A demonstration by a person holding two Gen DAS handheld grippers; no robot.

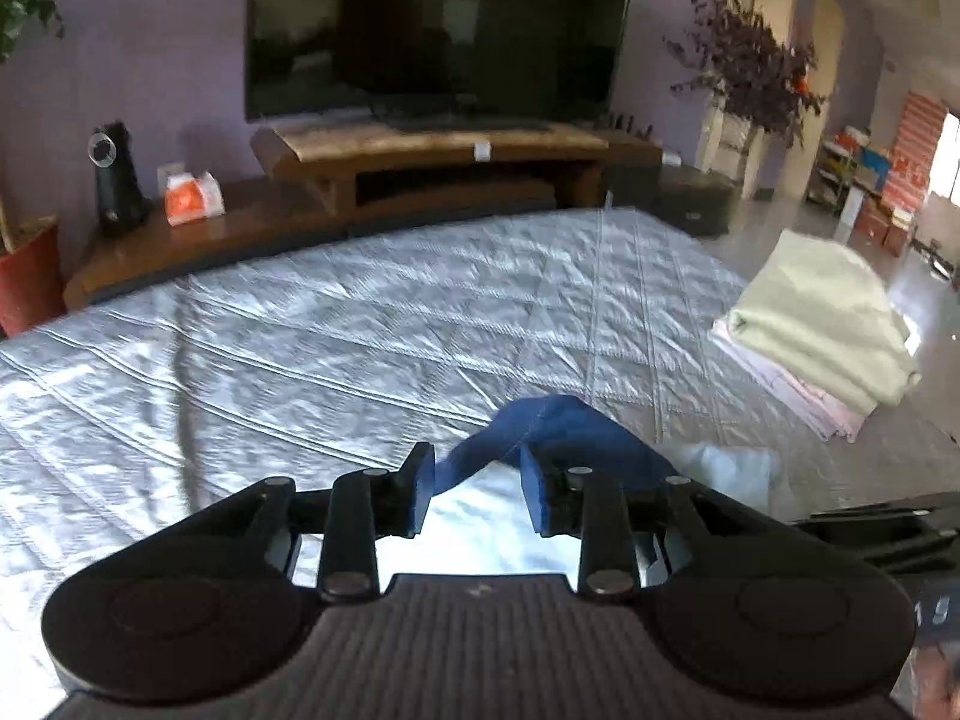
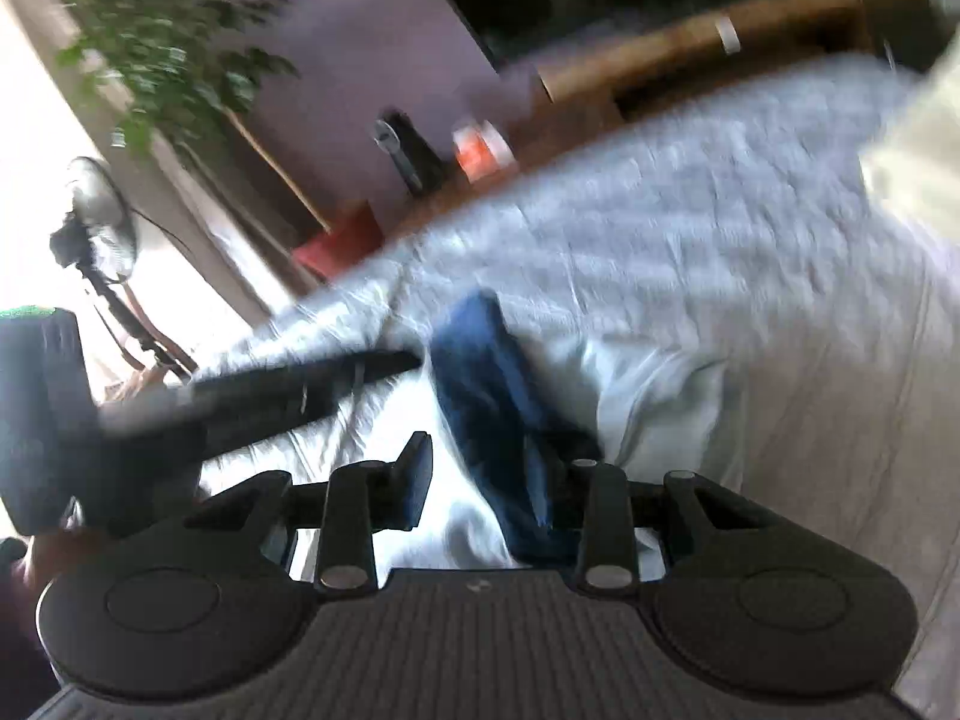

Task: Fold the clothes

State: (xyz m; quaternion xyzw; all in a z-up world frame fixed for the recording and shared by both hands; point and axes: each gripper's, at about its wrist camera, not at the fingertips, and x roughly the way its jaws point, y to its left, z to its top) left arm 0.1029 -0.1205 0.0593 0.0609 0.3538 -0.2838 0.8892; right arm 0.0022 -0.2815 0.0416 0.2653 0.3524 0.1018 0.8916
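Observation:
A white garment with a dark blue trim band (image 1: pixel 558 426) lies on the grey quilted bed (image 1: pixel 360 324), just ahead of my left gripper (image 1: pixel 477 489). The left gripper is open; the blue band runs between its pads without being pinched. In the right wrist view the same blue band (image 2: pixel 486 384) crosses the white cloth (image 2: pixel 648 396) and passes over the right pad of my right gripper (image 2: pixel 480 498), which is open. The left gripper's body (image 2: pixel 288 390) shows at left there. This view is motion-blurred.
A folded pale green cloth (image 1: pixel 828 324) sits on a folded pink one at the bed's right edge. Beyond the bed stand a wooden TV bench (image 1: pixel 432 162), a TV (image 1: pixel 438 30), a black device, an orange tissue pack (image 1: pixel 192 198) and potted plants.

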